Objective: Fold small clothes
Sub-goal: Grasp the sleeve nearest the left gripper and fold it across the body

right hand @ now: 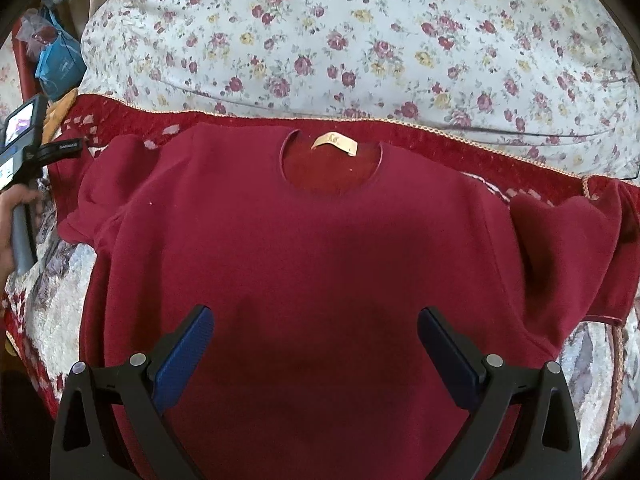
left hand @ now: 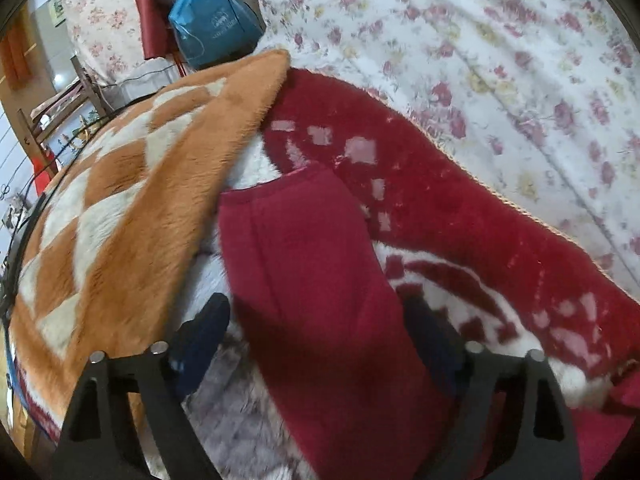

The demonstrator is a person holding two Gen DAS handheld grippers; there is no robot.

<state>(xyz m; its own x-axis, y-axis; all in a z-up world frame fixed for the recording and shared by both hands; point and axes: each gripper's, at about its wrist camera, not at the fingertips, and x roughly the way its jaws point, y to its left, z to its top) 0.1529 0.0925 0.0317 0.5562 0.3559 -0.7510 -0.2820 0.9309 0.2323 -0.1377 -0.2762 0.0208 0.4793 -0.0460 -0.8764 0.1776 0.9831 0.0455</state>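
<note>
A dark red sweater (right hand: 320, 248) lies spread flat on a red and white plush blanket (right hand: 48, 300), with its round neckline and a small beige label (right hand: 334, 143) at the far side. Both sleeves stretch out, one to the left and one to the right. The right sleeve (right hand: 568, 248) lies bent, with its cuff turned towards the near side.

The right gripper (right hand: 316, 344) hangs above the lower middle of the sweater. Its jaws stand wide apart and nothing is between the blue pads (right hand: 184, 356); whether they touch the fabric I cannot tell.

The left gripper (left hand: 316, 328) is over the left sleeve (left hand: 304, 264), which runs between its two fingers (left hand: 204, 328). The fingers stand apart on both sides of the sleeve and do not press it. In the right wrist view this gripper appears at the far left edge, held by a hand (right hand: 12, 220).

To the left of the sleeve lies an orange and cream checked blanket (left hand: 120, 216). Beyond the red blanket there is a floral quilt (right hand: 360, 40). At the far left stands a blue bag (left hand: 212, 20).
</note>
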